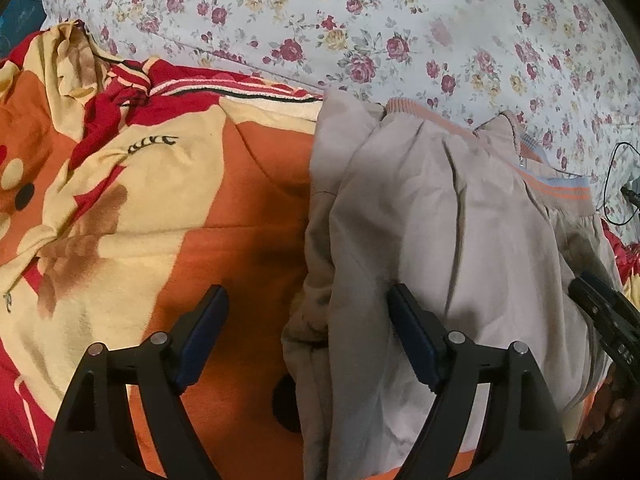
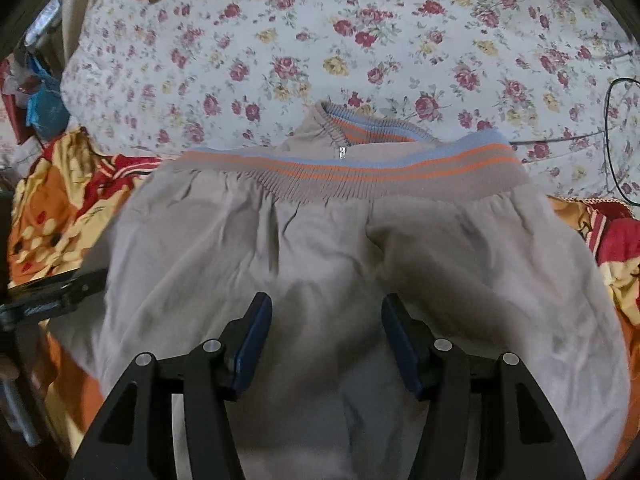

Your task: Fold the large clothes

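In the left wrist view, the left gripper (image 1: 308,312) is being held with its jaws wide apart, nothing pressed between them. The left edge of the grey jacket (image 1: 432,216) is being seen running from 6 o'clock up toward 12 o'clock, passing between the two fingers, with the blue pad (image 1: 412,340) at 4 o'clock hanging over the grey cloth and the other over the orange blanket (image 1: 240,208). Whether the pads are touching the fabric cannot be told. Open orange blanket is being left free from 7 to 10 o'clock.

In the right wrist view, the right gripper (image 2: 326,328) is being held with its jaws apart above the middle of the jacket (image 2: 320,248), no fabric clamped. The left gripper's black frame (image 2: 60,292) is being seen at 9 o'clock, beside the jacket's left edge.

Farther on, the ribbed hem band (image 2: 360,172), striped orange and blue, is being shown lying straight across at 12 o'clock, with the collar (image 2: 360,128) and a small zipper pull (image 2: 341,152) just beyond it. Past that edge, the flowered bed sheet (image 2: 320,40) is being left open and flat, a thin black cable (image 2: 610,136) lying at 2 o'clock.
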Action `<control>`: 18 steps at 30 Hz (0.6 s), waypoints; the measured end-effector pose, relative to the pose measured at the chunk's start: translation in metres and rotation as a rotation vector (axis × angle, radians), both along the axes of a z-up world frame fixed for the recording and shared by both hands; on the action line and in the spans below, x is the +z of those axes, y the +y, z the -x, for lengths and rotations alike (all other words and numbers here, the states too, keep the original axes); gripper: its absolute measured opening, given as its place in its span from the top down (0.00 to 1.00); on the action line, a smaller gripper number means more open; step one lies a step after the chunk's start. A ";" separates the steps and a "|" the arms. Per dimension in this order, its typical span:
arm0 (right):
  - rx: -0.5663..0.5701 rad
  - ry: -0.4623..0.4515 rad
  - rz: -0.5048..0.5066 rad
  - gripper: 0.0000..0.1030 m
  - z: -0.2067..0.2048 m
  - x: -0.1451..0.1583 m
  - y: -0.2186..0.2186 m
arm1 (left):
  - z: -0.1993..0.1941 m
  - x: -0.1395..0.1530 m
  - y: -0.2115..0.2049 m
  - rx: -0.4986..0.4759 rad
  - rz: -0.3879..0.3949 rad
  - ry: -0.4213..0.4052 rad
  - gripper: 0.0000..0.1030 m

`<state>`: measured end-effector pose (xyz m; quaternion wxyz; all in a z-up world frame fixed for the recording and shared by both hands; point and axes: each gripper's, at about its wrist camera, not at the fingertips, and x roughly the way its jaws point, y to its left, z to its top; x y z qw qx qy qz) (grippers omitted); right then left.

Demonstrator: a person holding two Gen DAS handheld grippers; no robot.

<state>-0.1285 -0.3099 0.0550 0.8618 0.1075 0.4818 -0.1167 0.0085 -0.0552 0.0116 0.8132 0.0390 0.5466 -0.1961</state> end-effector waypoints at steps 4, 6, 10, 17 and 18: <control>0.002 0.001 -0.008 0.43 0.007 0.001 -0.002 | -0.004 -0.003 -0.002 -0.002 0.041 0.033 0.20; 0.007 0.001 -0.025 0.42 0.011 -0.002 -0.002 | -0.006 -0.004 -0.003 -0.001 0.061 0.042 0.20; 0.011 -0.014 -0.063 0.42 0.021 -0.005 -0.006 | -0.012 -0.004 -0.004 -0.002 0.129 0.058 0.20; -0.007 -0.078 -0.123 0.41 0.009 -0.012 -0.019 | -0.020 -0.005 -0.014 -0.071 0.221 0.100 0.52; 0.007 -0.074 -0.114 0.42 0.006 -0.014 -0.017 | -0.020 -0.005 -0.016 -0.079 0.226 0.107 0.57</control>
